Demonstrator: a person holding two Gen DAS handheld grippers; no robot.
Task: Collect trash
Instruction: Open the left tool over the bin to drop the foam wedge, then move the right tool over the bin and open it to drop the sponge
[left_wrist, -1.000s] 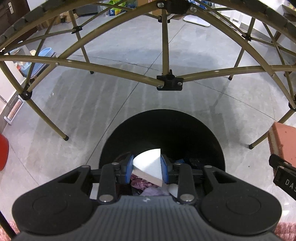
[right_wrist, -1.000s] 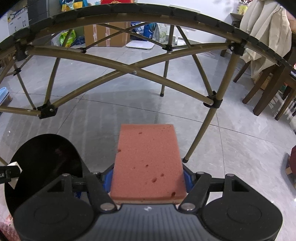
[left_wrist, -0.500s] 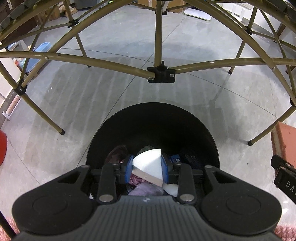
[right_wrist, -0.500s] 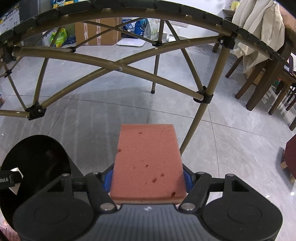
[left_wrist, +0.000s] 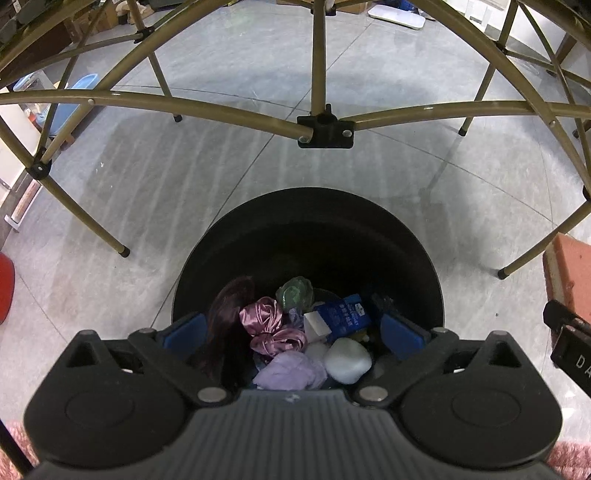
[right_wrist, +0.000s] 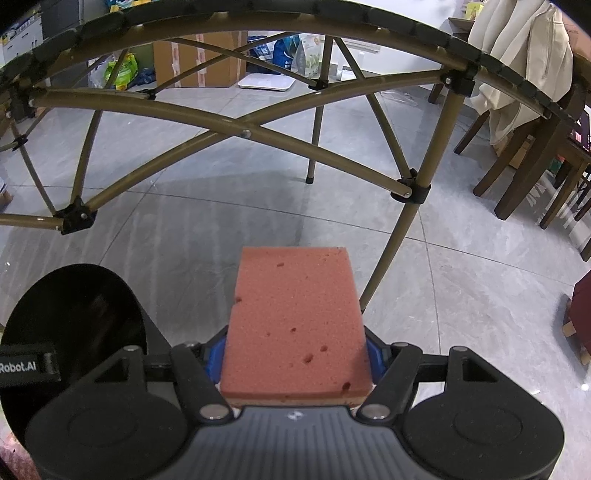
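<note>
1. Blue-padded fingers (left_wrist: 184, 330) of the left gripper (left_wrist: 295, 334) are standing spread wide, gripping nothing, and hanging directly over the mouth of the black bin (left_wrist: 306, 221).
2. Between those spread fingers, down inside the bin, trash is lying in a heap: a white wedge-shaped block (left_wrist: 316, 325) just past the gripper's centre at 12 o'clock, touching a blue carton (left_wrist: 345, 317) at 1 o'clock.
3. A pale rounded lump (left_wrist: 347, 360) is sitting nearest the gripper body at 1 o'clock, a lilac cloth (left_wrist: 290, 371) beside it at 11 o'clock, and a pink satin scrunchie (left_wrist: 267, 326) farther in at 11 o'clock.
4. A dark hairpiece (left_wrist: 227, 325) is lying against the left finger at 10 o'clock, and a green crumpled wad (left_wrist: 295, 291) is resting deepest at 12 o'clock.
5. The right gripper (right_wrist: 295, 350) is clamping a pink sponge (right_wrist: 295, 325), its blue pads pressing both long sides; the sponge is jutting forward toward 12 o'clock, flat face up.
6. From the right wrist view, the bin (right_wrist: 74, 314) is showing at 9 o'clock, well apart from the sponge, with the left gripper's edge overlapping it.
7. Beyond both tools, the olive table frame (right_wrist: 240, 129) is arching over the grey tiled floor (right_wrist: 461, 277).
</note>
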